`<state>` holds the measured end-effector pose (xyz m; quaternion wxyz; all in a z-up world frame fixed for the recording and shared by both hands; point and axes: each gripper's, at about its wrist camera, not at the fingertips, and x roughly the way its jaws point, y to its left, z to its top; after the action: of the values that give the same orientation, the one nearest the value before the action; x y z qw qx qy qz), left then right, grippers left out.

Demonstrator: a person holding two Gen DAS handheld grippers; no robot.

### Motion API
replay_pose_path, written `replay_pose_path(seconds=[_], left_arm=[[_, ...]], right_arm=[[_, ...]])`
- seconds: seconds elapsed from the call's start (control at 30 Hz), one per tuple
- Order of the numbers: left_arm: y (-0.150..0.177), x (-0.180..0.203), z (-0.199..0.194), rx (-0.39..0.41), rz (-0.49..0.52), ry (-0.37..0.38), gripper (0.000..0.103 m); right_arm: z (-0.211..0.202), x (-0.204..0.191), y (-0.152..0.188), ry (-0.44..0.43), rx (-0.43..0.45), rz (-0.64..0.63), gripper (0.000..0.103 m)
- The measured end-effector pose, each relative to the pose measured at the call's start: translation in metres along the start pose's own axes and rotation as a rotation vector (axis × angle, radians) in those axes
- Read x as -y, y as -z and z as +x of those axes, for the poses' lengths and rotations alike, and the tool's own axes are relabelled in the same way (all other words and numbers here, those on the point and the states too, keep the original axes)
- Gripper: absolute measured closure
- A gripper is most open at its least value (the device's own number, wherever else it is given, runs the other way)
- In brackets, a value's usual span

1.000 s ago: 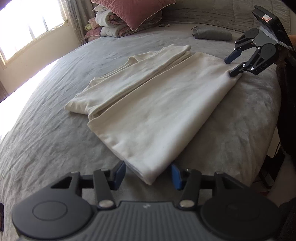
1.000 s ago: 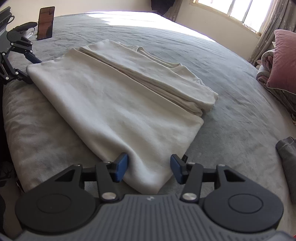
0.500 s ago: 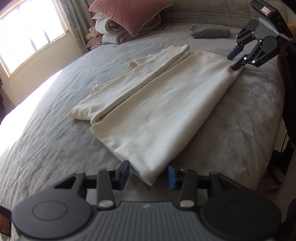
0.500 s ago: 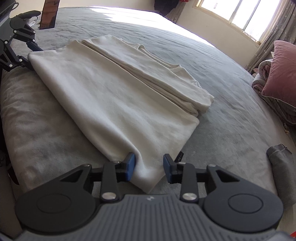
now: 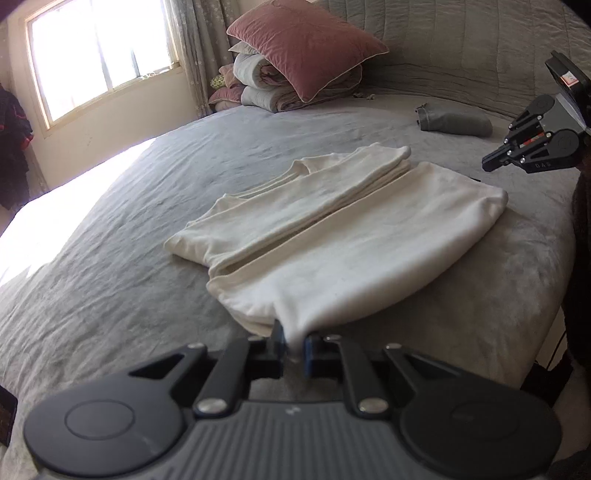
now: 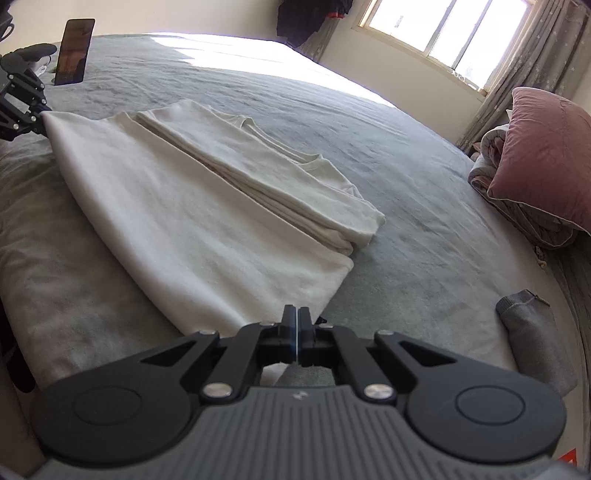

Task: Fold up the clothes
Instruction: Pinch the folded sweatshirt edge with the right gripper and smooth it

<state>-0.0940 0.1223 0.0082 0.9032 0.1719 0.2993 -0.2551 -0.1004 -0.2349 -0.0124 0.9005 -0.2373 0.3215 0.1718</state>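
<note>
Shirt (image 5: 354, 236) corner pinched, left tongs (image 5: 294, 341) closing, tilted down.

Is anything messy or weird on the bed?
Nothing looks spilled or broken. The cream folded shirt lies neatly on the grey bedspread, its two near corners pinched up. One crumpled grey garment sits alone by the headboard, and a dark phone stands upright on the bed.

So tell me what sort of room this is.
Most likely a bedroom: a wide bed under a grey bedspread, a pink pillow on folded quilts at the padded headboard, and a curtained window.
</note>
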Motion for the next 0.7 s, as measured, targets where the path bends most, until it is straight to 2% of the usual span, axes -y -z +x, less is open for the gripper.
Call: replay_pose_path(seconds=[0.13,0.17,0.23,0.3,0.33,0.37,0.5,0.7], left_arm=[[-0.010,-0.005,-0.003,0.025,-0.045,0.020,0.094],[-0.011,-0.005,-0.003,0.026,-0.051,0.021,0.094],[-0.011,-0.006,-0.002,0.028,-0.068,0.025,0.094],[-0.012,-0.008,-0.002,0.030,-0.089,0.030,0.094],[-0.012,-0.008,-0.002,0.030,-0.092,0.029,0.094],[-0.012,-0.009,-0.002,0.031,-0.095,0.028,0.094],[-0.014,-0.008,-0.001,0.029,-0.104,0.021,0.094],[-0.017,-0.010,-0.002,0.052,-0.135,0.016,0.094]], right_arm=[[-0.016,0.009,-0.009,-0.084,0.022,0.082,0.101],[-0.018,0.005,-0.010,-0.099,0.029,0.081,0.089],[-0.019,-0.004,-0.010,-0.116,0.033,0.064,0.087],[-0.015,-0.017,-0.009,-0.136,0.027,0.033,0.079],[-0.012,-0.024,-0.008,-0.141,0.029,0.016,0.063],[-0.009,-0.031,-0.007,-0.147,0.031,-0.001,0.053],[0.008,-0.054,-0.008,-0.173,0.023,-0.038,0.053],[0.031,-0.070,-0.006,-0.149,0.031,-0.055,0.053]])
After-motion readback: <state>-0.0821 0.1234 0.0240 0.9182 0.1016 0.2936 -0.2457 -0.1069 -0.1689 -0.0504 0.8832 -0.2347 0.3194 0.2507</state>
